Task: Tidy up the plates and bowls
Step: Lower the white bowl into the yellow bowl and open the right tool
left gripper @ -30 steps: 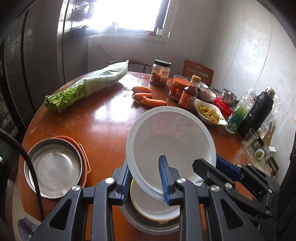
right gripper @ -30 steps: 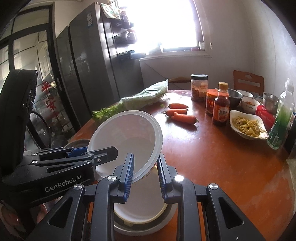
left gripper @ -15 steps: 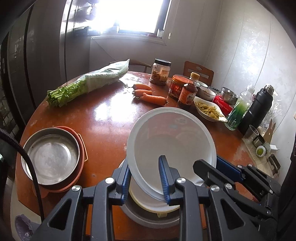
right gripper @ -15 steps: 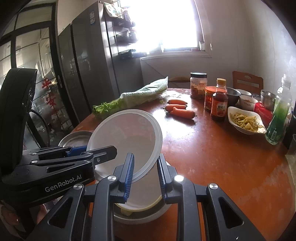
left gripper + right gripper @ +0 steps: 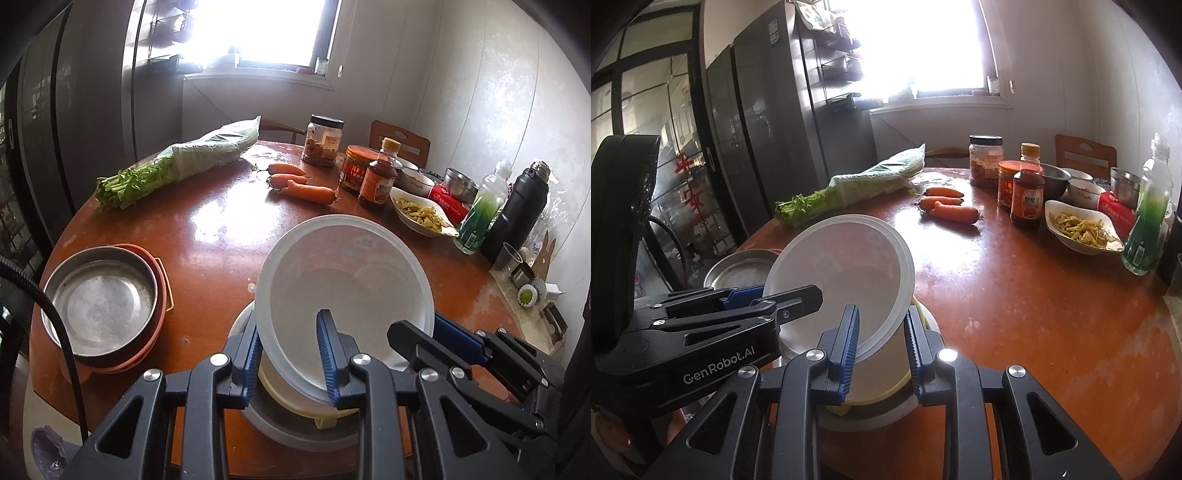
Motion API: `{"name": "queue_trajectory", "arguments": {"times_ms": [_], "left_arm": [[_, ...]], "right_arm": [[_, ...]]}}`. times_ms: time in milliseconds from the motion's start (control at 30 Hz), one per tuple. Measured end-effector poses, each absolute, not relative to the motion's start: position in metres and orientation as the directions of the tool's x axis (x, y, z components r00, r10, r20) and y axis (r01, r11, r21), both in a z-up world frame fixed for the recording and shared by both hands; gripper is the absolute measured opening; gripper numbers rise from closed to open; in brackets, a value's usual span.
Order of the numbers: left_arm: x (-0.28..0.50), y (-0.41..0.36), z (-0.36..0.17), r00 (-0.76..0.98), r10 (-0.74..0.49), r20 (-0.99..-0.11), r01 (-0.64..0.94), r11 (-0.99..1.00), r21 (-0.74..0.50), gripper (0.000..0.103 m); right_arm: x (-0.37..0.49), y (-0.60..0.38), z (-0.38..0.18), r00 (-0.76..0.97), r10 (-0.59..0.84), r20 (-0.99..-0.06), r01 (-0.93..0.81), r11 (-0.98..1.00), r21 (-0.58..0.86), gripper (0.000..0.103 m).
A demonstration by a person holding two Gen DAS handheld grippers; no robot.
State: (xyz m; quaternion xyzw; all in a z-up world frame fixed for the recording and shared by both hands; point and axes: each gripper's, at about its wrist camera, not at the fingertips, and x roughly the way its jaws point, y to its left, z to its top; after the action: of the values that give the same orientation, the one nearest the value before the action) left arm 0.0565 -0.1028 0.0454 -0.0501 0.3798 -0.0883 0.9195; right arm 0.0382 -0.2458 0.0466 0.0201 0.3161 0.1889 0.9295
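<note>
Both grippers hold one translucent white plastic bowl [image 5: 343,280] by its rim, tilted above a stack of bowls [image 5: 299,424] near the table's front edge. My left gripper [image 5: 290,354] is shut on the near rim. My right gripper [image 5: 881,341] is shut on the rim from the other side; the bowl [image 5: 842,269] fills the middle of the right wrist view. The stack has a cream bowl [image 5: 875,387] nested in a grey one. A steel pan [image 5: 98,299] sits inside an orange dish [image 5: 147,350] at the left.
The round wooden table [image 5: 218,221] carries celery in a bag [image 5: 177,162], carrots [image 5: 295,182], jars and a sauce bottle [image 5: 378,177], a dish of food [image 5: 421,216], a green bottle [image 5: 478,218] and a black flask [image 5: 517,214]. Fridges stand at the left.
Both grippers have lifted the white bowl a little higher and back from the stack; the table scene has dropped lower in both views. Grips are unchanged.
</note>
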Motion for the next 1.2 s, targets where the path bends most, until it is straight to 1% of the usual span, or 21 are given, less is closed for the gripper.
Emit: {"name": "queue_trajectory", "arguments": {"times_ms": [533, 1067, 1200], "left_arm": [[0.063, -0.116, 0.020, 0.679, -0.144, -0.720, 0.122, 0.989, -0.083, 0.028], [0.064, -0.110, 0.017, 0.685, -0.156, -0.712, 0.123, 0.988, -0.099, 0.030], [0.065, -0.107, 0.015, 0.679, -0.159, -0.716, 0.118, 0.987, -0.107, 0.032]], "right_arm": [[0.047, -0.250, 0.022, 0.704, 0.329, -0.630, -0.310, 0.940, 0.143, 0.027], [0.049, -0.244, 0.017, 0.714, 0.308, -0.629, -0.306, 0.945, 0.115, 0.028], [0.051, -0.243, 0.014, 0.702, 0.306, -0.643, -0.301, 0.946, 0.122, 0.028]]}}
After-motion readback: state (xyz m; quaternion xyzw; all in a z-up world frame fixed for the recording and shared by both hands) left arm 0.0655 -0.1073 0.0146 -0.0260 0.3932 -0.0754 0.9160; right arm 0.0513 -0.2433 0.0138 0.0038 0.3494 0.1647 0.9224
